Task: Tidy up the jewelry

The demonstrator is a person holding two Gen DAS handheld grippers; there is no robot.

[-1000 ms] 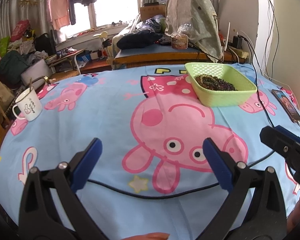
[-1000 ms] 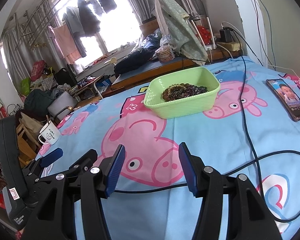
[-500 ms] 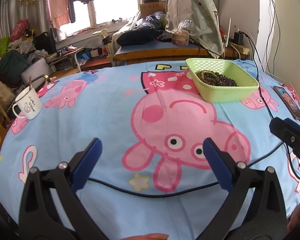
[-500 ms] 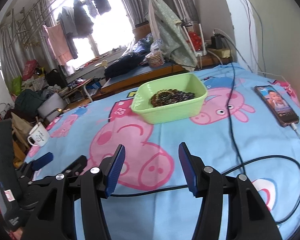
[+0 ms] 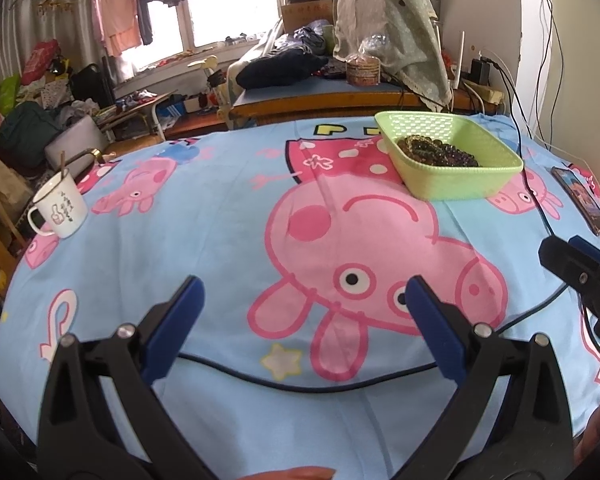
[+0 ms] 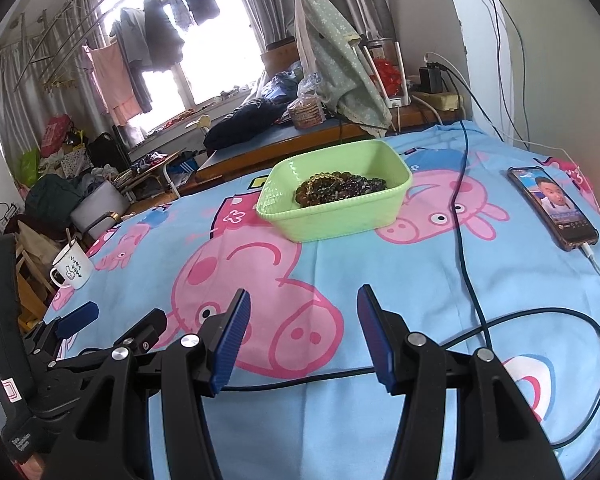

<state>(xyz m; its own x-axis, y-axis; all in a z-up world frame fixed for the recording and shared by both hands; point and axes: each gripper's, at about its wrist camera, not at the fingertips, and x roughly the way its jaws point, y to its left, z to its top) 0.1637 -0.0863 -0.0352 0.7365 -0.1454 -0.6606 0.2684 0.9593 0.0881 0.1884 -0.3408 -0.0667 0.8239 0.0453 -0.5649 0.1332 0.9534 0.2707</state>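
A light green basket [image 5: 452, 184] [image 6: 340, 222] stands on the far right part of the cartoon pig sheet. Dark beaded bracelets [image 5: 436, 151] [image 6: 340, 189] lie piled inside it. My left gripper [image 5: 302, 300] is open and empty, low over the near edge of the sheet, far from the basket. My right gripper [image 6: 304, 314] is open and empty, also near the front edge, well short of the basket. In the left wrist view the right gripper's fingers [image 5: 576, 264] show at the right edge. In the right wrist view the left gripper's fingers [image 6: 78, 316] show at the left.
A white mug [image 5: 58, 206] [image 6: 70, 270] stands at the sheet's left edge. A phone [image 6: 552, 206] [image 5: 580, 200] lies on the right, plugged into a cable. A black cable [image 6: 468, 264] [image 5: 300, 386] runs across the front of the sheet. A cluttered desk [image 5: 340, 92] stands behind.
Both grippers have stayed open and empty. The right gripper has risen and tilted so the basket sits a little farther and lower in its view. The left view has shifted only slightly.
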